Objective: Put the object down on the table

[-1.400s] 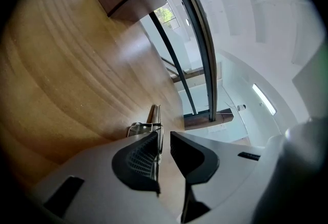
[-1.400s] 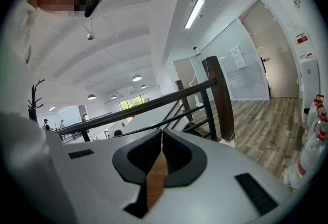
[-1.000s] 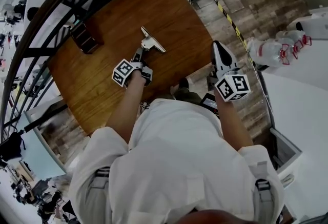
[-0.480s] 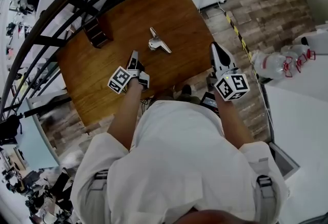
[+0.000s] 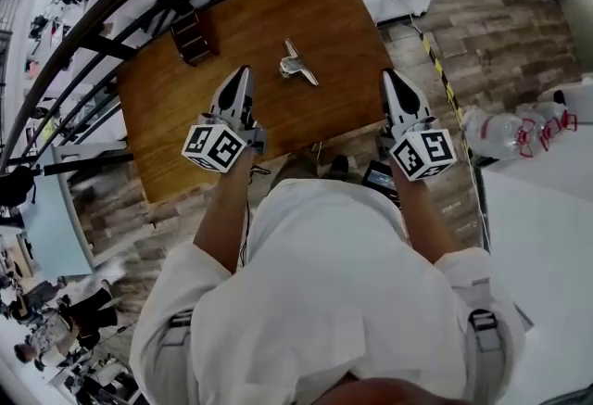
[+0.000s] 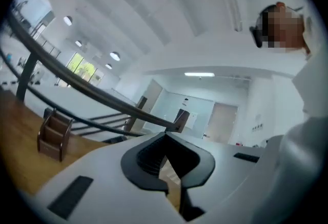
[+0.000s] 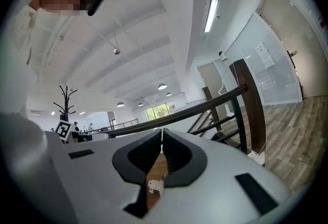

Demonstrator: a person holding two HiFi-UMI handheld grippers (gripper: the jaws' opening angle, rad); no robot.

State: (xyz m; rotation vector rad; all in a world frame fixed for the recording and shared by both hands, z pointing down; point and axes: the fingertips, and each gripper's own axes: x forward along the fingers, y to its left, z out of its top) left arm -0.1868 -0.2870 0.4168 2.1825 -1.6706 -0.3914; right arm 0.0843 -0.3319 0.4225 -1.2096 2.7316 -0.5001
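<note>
A small silver metal object [image 5: 298,66] lies on the wooden table [image 5: 250,23], free of both grippers. My left gripper [image 5: 242,74] hangs over the table's near part, to the left of the object and apart from it. Its jaws are shut on nothing, closed at the tip [image 6: 165,136]. My right gripper [image 5: 389,77] is held off the table's right edge, also shut and empty [image 7: 162,131]. Through the gap under its jaws, the right gripper view shows a bit of the metal object [image 7: 154,186] on the wood.
A small dark wooden rack [image 5: 193,35] stands at the table's far left corner, also the rack [image 6: 54,136] in the left gripper view. A dark curved railing [image 5: 111,0] runs behind the table. Plastic bottles [image 5: 505,127] lie on a white surface at the right.
The left gripper was at the metal object a second ago; it has pulled back toward me and risen, leaving the object lying on the table. The right gripper has hardly moved.
</note>
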